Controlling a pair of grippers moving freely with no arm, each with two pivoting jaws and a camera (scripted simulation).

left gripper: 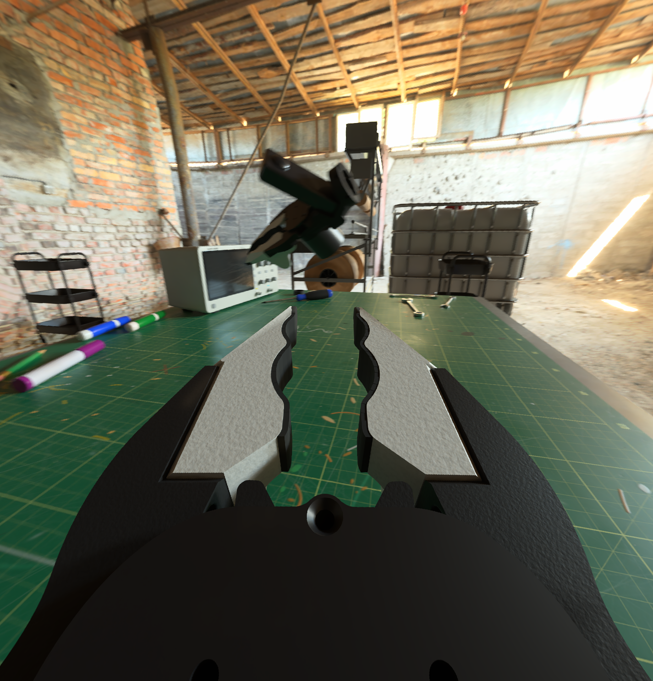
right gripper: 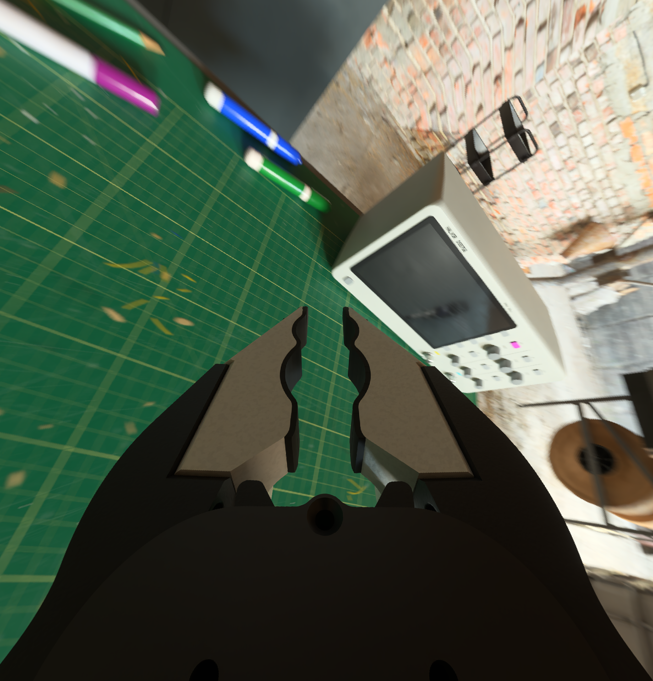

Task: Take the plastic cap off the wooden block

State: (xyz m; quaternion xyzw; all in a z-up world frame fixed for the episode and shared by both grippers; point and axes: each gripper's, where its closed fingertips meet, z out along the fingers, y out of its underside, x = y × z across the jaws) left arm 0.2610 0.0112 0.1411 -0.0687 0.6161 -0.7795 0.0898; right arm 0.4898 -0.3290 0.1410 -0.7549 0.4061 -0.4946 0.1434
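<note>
Neither the plastic cap nor the wooden block could be found in either view; where they lay could not be told from these pictures. That absence was the chief risk: with no target in sight, any reach would likely have been blind.

The left gripper (left gripper: 325, 313) hovered low over the green cutting mat (left gripper: 465, 423), its white-padded jaws parted and holding nothing. The right gripper (right gripper: 325, 313) was likewise released and empty, tilted steeply toward the mat's far-left part, with motion blur across its view. In the left wrist view it showed farther off, aloft and blurred, above the oscilloscope (left gripper: 221, 276).

A fast swing in that posture might have struck the oscilloscope (right gripper: 446, 294), which sat just beside the right gripper's fingertips in its own view. The blue marker (right gripper: 251, 121), green marker (right gripper: 288, 180) and purple marker (right gripper: 126, 84) lay near the mat's left edge and could have been knocked and rolled off. A screwdriver (left gripper: 314, 294) and a wrench (left gripper: 413, 307) lay at the far end, well apart from both grippers.
</note>
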